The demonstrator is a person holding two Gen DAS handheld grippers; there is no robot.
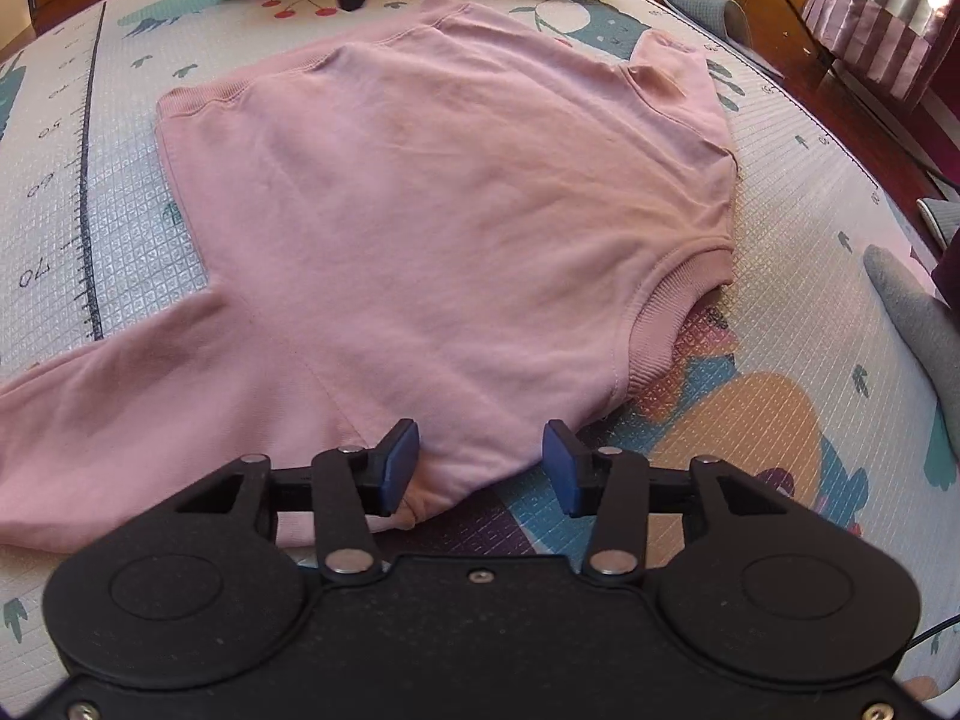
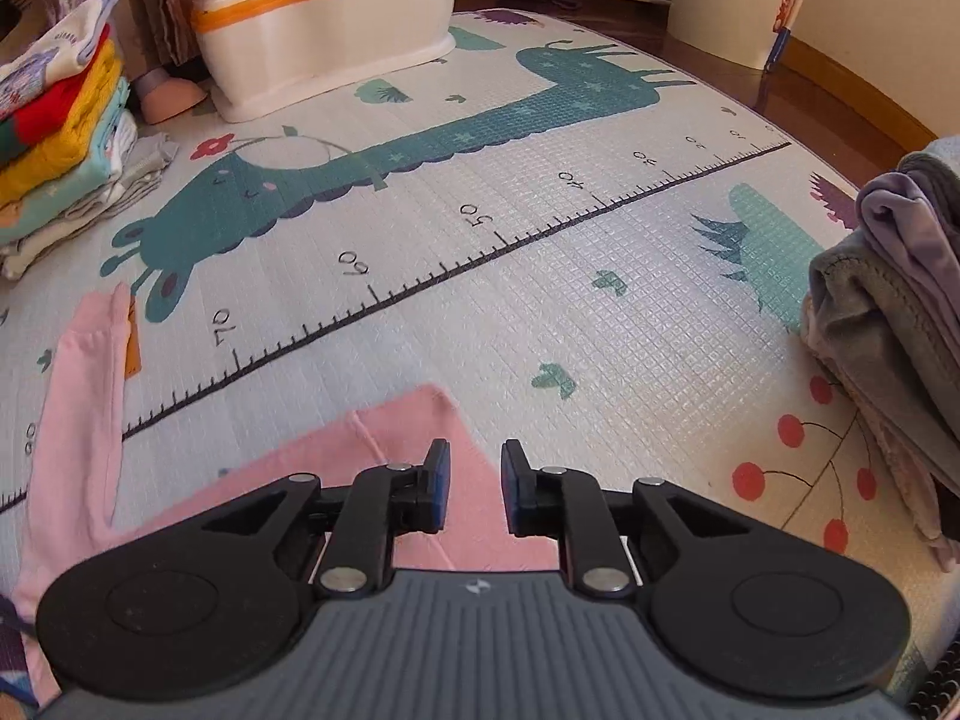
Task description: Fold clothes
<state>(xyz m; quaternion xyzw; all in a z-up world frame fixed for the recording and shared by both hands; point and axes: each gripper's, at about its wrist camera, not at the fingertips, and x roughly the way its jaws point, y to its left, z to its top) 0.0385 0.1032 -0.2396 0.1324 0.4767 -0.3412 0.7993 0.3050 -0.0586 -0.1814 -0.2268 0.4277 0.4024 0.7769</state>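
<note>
Both tongs empty — left gripper (image 1: 480, 459) parted over pink sweatshirt (image 1: 432, 210) shoulder, right gripper (image 2: 474, 483) narrowly parted above its corner. Garment flat; next: regrip, fold sleeve inward.

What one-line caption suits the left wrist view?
Open left gripper above the shoulder of a pink sweatshirt spread on a play mat.

The pink sweatshirt (image 1: 432, 210) is soft matt knit cloth with ribbed cuffs and neckband. Under it, the play mat (image 2: 540, 276) looks like foam, its printed surface embossed in a fine grid with a faint sheen. The left gripper (image 1: 480, 456) is matt black plastic, finely grained, with bright metal pivot pins and smooth blue pads (image 1: 401, 456). The potty (image 2: 336, 18) is glossy white and orange plastic. The floor (image 2: 798, 84) is polished dark wood. The grey folded pile (image 2: 888, 312) looks plush, velvety.
</note>
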